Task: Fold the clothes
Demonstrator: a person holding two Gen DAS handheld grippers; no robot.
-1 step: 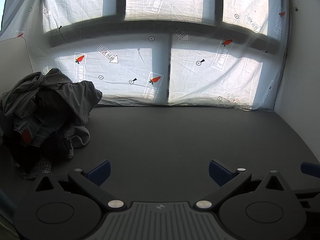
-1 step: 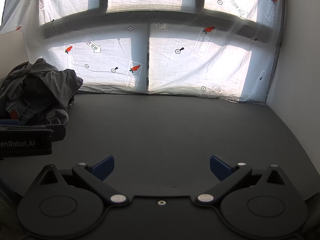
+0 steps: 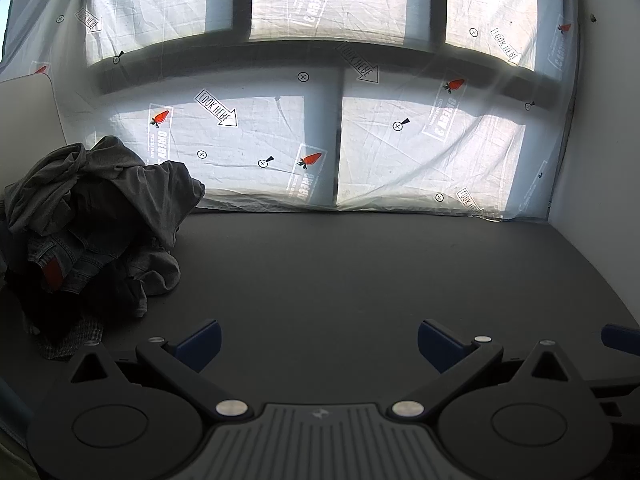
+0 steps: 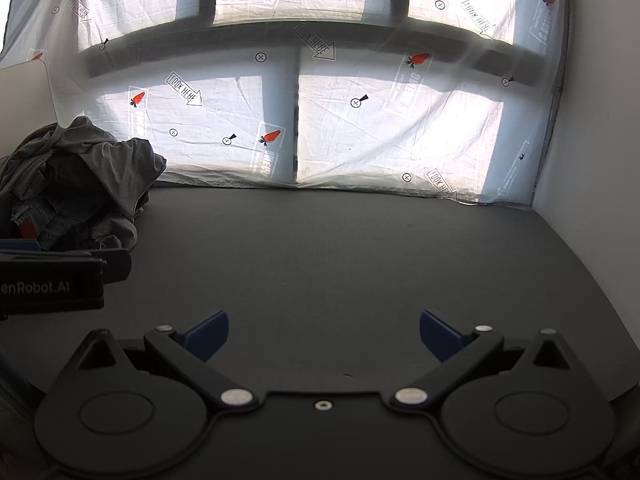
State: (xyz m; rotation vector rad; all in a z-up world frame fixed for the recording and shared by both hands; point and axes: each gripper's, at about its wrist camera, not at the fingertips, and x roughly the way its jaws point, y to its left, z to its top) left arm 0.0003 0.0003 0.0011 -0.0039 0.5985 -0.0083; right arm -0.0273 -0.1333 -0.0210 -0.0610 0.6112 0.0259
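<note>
Left gripper (image 3: 318, 344) with jaws spread wide over bare dark tabletop (image 3: 360, 272), nothing between its blue pads (image 3: 198, 342); angled down toward the surface. Right gripper (image 4: 324, 334) likewise spread fully, empty, over the same table; one of its blue fingertips shows at the right edge of the left view.

Writing: in the right view, the side of the left gripper's body carries white lettering, cut off by the frame edge — "enRobot.AI" is what can be read. A translucent printed sheet (image 3: 400, 140) hangs over the window behind the table; it bears repeated arrow boxes reading "LOOK HERE" (image 3: 216, 108), red carrot marks (image 3: 310, 159), small crossed-circle marks, and pale boxed lettering seen reversed and too faint to read surely.

Clothes (image 3: 96, 224): an unfolded heap at the far left of the table, against the sheet and beside a white panel (image 3: 28, 120). Uppermost lies a crumpled grey jersey garment; under it is blue denim with visible seams and a small red patch; a darker, nearly black piece sits lower, and a fine checked fabric shows at the near foot of the heap. Heap and left gripper are near but apart — no pad touches cloth. White wall (image 3: 600, 160) bounds the table on the right.
</note>
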